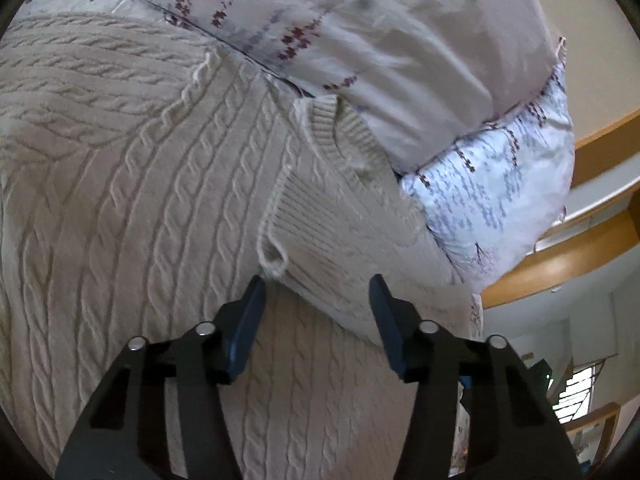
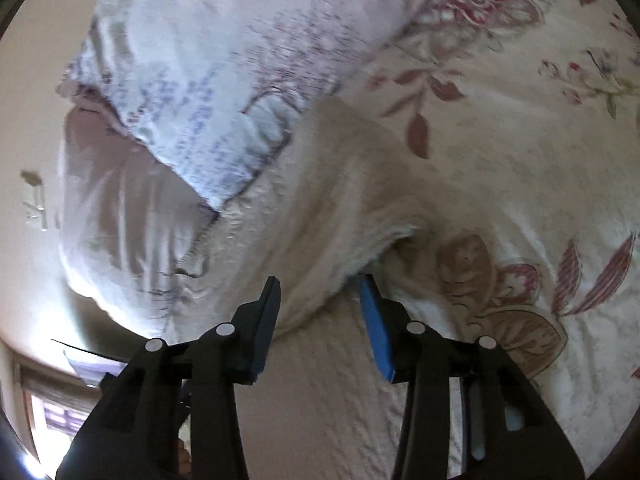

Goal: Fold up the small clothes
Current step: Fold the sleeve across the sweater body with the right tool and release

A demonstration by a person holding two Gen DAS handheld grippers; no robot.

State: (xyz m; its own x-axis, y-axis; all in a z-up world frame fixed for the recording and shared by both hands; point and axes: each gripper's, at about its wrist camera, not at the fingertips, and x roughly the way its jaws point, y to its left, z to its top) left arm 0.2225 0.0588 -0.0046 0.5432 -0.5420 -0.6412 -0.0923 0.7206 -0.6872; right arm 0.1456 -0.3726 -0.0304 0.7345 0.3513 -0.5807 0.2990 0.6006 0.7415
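Pretty clearly a bedroom at home: a bed with a cream floral-print bedsheet (image 2: pixel 500 128), two plump pillows in pale flowery cotton cases (image 1: pixel 500 192), a curved honey-coloured wooden bed frame (image 1: pixel 560 264), and a barred daylight window (image 1: pixel 576 396).

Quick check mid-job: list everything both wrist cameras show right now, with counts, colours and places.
Cable-knit sweater: one, beige, spread on the bed, ribbed cuff folded onto it near the left claw.
Floral pillow: one, pale grey with dark red sprigs, beyond the sweater.
Second pillow: one, white with blue-grey print, beside the first.
Bedsheet: one, cream with pink leaves, under everything.
Wooden frame: tan, right edge.
Left claw: black, blue pads, open.
Right claw: same, open.
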